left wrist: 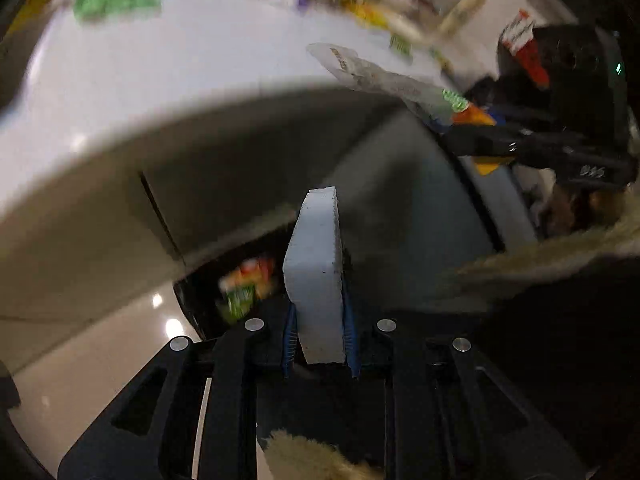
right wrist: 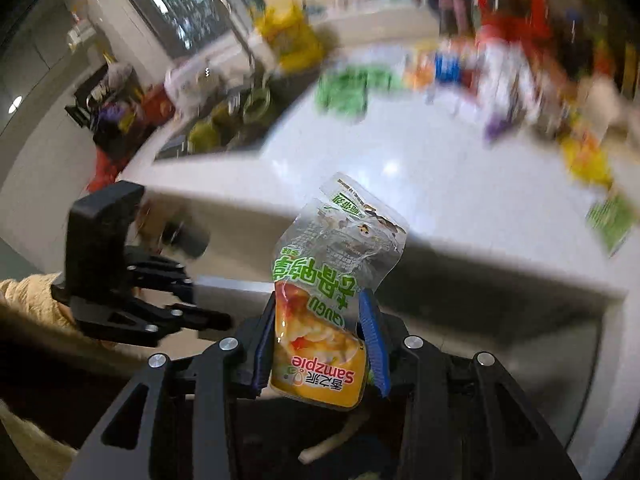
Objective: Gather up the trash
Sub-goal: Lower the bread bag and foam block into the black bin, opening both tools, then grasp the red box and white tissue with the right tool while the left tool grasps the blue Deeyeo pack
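Observation:
My left gripper (left wrist: 318, 320) is shut on a white foam block (left wrist: 316, 264), which stands upright between the blue pads. It hangs off the white counter's front edge, above a black bin (left wrist: 208, 300) that holds colourful wrappers. My right gripper (right wrist: 320, 336) is shut on a clear and yellow snack wrapper (right wrist: 328, 292) with green print. That wrapper (left wrist: 384, 84) and the right gripper (left wrist: 520, 144) also show at the upper right of the left wrist view. The left gripper (right wrist: 192, 312) appears at the left of the right wrist view.
The white counter (right wrist: 400, 168) carries several blurred wrappers and packets along its far side, among them a green wrapper (right wrist: 348, 88) and yellow bags (right wrist: 588, 156). A sink area with dishes (right wrist: 224, 120) lies at the left. A cream sleeve (right wrist: 32, 296) shows behind the left gripper.

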Available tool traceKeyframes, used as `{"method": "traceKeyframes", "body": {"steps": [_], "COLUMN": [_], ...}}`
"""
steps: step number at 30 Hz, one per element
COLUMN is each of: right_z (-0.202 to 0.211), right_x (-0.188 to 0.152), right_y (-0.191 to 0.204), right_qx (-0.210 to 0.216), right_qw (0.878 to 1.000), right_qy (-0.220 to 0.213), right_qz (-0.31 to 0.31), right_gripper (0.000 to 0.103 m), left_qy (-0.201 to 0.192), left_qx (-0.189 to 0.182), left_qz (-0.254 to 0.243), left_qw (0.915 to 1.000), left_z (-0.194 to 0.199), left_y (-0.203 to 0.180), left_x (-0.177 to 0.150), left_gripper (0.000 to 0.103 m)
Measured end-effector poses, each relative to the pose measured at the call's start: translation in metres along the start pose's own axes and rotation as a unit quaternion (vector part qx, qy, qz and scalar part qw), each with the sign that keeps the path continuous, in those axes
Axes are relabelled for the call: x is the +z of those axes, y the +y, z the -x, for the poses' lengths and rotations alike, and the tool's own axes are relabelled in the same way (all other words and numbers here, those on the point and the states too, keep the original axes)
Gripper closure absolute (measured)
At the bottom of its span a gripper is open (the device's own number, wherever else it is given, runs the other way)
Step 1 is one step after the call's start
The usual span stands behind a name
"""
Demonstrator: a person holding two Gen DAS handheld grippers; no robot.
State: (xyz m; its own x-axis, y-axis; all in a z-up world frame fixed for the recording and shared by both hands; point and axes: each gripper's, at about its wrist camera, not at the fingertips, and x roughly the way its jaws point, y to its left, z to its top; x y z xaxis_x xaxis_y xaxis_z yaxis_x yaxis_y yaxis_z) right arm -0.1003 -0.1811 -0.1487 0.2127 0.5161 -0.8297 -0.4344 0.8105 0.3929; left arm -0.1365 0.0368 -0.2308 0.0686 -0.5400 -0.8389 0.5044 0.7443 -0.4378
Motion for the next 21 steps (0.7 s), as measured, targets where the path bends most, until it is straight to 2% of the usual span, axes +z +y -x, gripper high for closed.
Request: {"method": "traceKeyframes", "body": {"steps": [6, 7, 8, 9, 10, 11, 12, 14, 16, 17, 19, 21], "right_z": [-0.081, -0.099, -0.109, -0.122, -0.133, -0.14, -0.147, -0.153, -0.147, -0.138, -0.12, -0.087], "right_x": [-0.045, -0.052, -0.055, -0.059, -0.062, -0.064, -0.066, -0.067, -0.069, -0.067, -0.065, -0.053], "right_y": [-0.04, -0.049, -0.054, -0.06, -0.067, -0.072, -0.077, -0.083, -0.085, -0.086, -0.086, -0.075], "right_qx": [-0.023, -0.035, -0.046, -0.058, -0.069, -0.073, -0.077, -0.11, -0.117, -0.12, -0.115, -0.108], "right_qw": [0.994, 0.991, 0.99, 0.988, 0.986, 0.985, 0.983, 0.979, 0.979, 0.98, 0.982, 0.988], "right_qy": [0.104, 0.121, 0.127, 0.135, 0.143, 0.147, 0.151, 0.158, 0.152, 0.143, 0.129, 0.095], "right_qz": [-0.035, -0.039, -0.042, -0.046, -0.054, -0.062, -0.068, -0.068, -0.069, -0.071, -0.074, -0.062], "right_gripper": [0.062, 0.06, 0.054, 0.05, 0.04, 0.036, 0.035, 0.019, 0.019, 0.013, 0.012, 0.012], "left_qy": [0.081, 0.098, 0.107, 0.118, 0.126, 0.129, 0.129, 0.127, 0.128, 0.125, 0.11, 0.085], "left_qx": [0.011, 0.015, 0.017, 0.028, 0.044, 0.051, 0.059, 0.079, 0.069, 0.064, 0.056, 0.047], "left_qz": [0.058, 0.063, 0.065, 0.069, 0.074, 0.076, 0.076, 0.067, 0.078, 0.082, 0.084, 0.081], "left_qw": [0.9949, 0.9931, 0.992, 0.9902, 0.9884, 0.9873, 0.9869, 0.9865, 0.9863, 0.9867, 0.9888, 0.992], "left_z": [-0.096, -0.112, -0.123, -0.137, -0.148, -0.155, -0.161, -0.166, -0.164, -0.159, -0.143, -0.12], "left_y": [0.044, 0.049, 0.052, 0.056, 0.058, 0.058, 0.059, 0.059, 0.061, 0.062, 0.061, 0.056], "left_x": [-0.014, -0.014, -0.015, -0.013, -0.012, -0.011, -0.009, -0.005, 0.0, 0.002, 0.006, 0.009], "left_gripper": [0.084, 0.083, 0.083, 0.078, 0.071, 0.048, 0.033, 0.03, 0.027, 0.022, 0.021, 0.021]}}
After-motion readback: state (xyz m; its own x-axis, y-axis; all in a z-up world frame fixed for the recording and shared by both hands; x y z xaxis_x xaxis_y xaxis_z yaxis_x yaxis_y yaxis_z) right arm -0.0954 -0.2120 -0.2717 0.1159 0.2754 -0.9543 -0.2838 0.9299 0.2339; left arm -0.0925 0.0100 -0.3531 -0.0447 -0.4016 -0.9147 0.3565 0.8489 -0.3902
